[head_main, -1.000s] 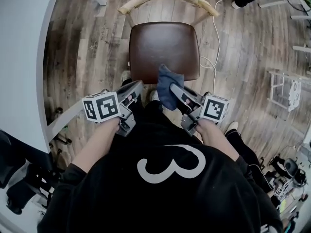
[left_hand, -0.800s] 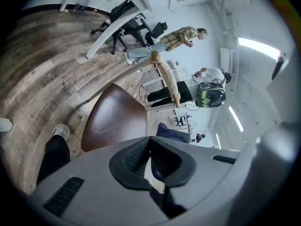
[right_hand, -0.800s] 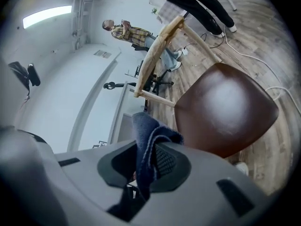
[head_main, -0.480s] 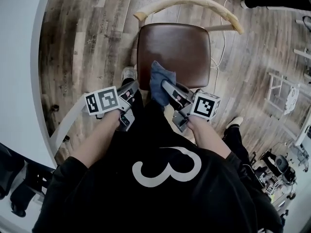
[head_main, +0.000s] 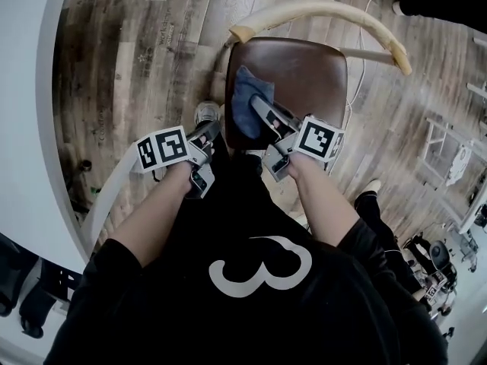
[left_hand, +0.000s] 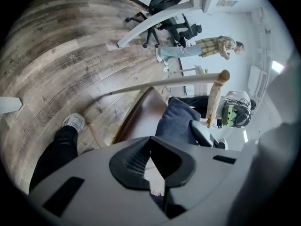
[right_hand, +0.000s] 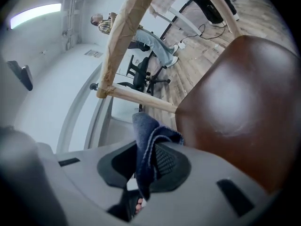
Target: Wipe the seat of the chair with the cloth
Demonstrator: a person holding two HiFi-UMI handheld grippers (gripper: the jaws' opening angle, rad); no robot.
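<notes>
- Wood-plank floor (head_main: pixel 144 44) fills the upper left of the head view.
- At upper centre stands the chair, with its brown seat (head_main: pixel 304 67) below a pale wooden backrest (head_main: pixel 327 10).
- The right gripper (head_main: pixel 259 106) reaches over the seat's lower-left part, and its fingers (right_hand: pixel 164 161) are clamped on the blue cloth (head_main: pixel 247 97).
- The cloth runs between the two pads and bunches out past the tips, onto the seat near its left edge.
- The left gripper (head_main: pixel 213 130) is lower left of the seat, over the floor beside a shoe (head_main: pixel 204 112), with its fingers closed together on nothing.
</notes>
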